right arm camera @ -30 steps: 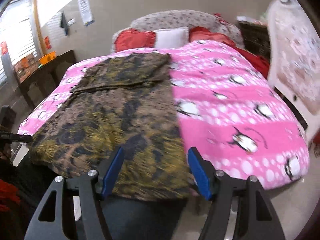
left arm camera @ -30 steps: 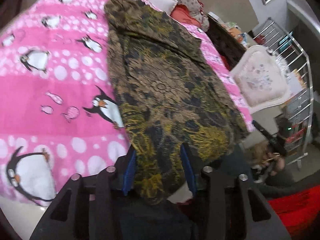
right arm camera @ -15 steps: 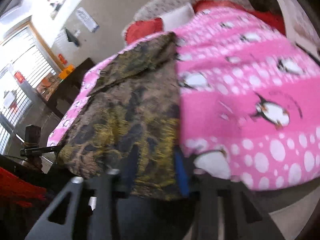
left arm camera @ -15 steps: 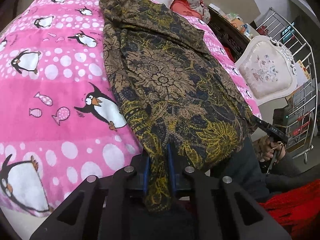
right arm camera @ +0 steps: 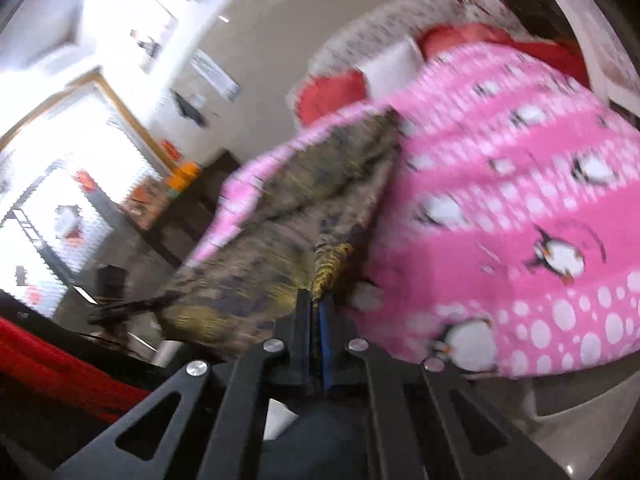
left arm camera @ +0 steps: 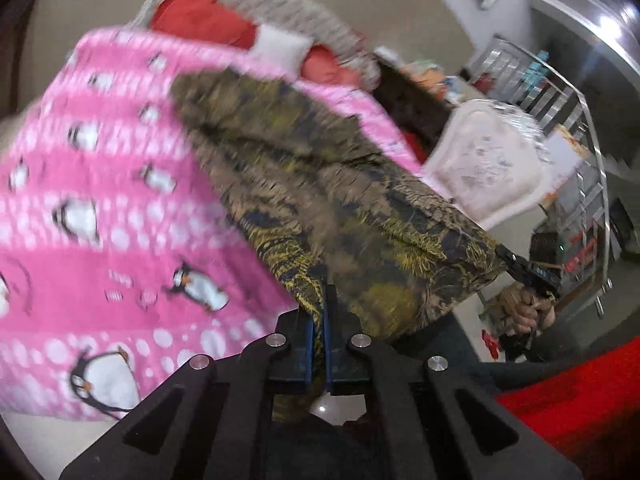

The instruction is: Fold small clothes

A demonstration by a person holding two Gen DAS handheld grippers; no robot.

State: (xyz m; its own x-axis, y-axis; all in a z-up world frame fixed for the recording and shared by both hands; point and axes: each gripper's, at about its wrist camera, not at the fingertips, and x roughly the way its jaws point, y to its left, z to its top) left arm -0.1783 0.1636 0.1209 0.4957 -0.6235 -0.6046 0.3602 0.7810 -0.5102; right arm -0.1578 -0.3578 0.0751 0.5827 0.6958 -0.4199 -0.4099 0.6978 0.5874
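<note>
A brown, black and yellow patterned garment (left arm camera: 320, 184) lies lengthwise on a bed with a pink penguin blanket (left arm camera: 100, 220). My left gripper (left arm camera: 319, 312) is shut on the garment's near left corner, cloth pinched between its blue pads. My right gripper (right arm camera: 316, 304) is shut on the near right corner of the garment (right arm camera: 304, 208). Both corners are lifted off the bed's foot, and the hem sags between them. The right gripper (left arm camera: 532, 272) also shows at the right of the left wrist view, gripping the cloth's far corner, with a hand below it.
Red and white pillows (left arm camera: 240, 36) lie by the headboard. A white padded chair (left arm camera: 488, 164) and a metal rack (left arm camera: 576, 152) stand right of the bed. A dark dresser (right arm camera: 172, 216) and a bright window (right arm camera: 60, 184) are on its left. Red cloth (left arm camera: 568, 396) is near me.
Both grippers closed on the garment's near corners, the left first, then the right. Both then rose and tilted, lifting the hem off the bed's foot.
</note>
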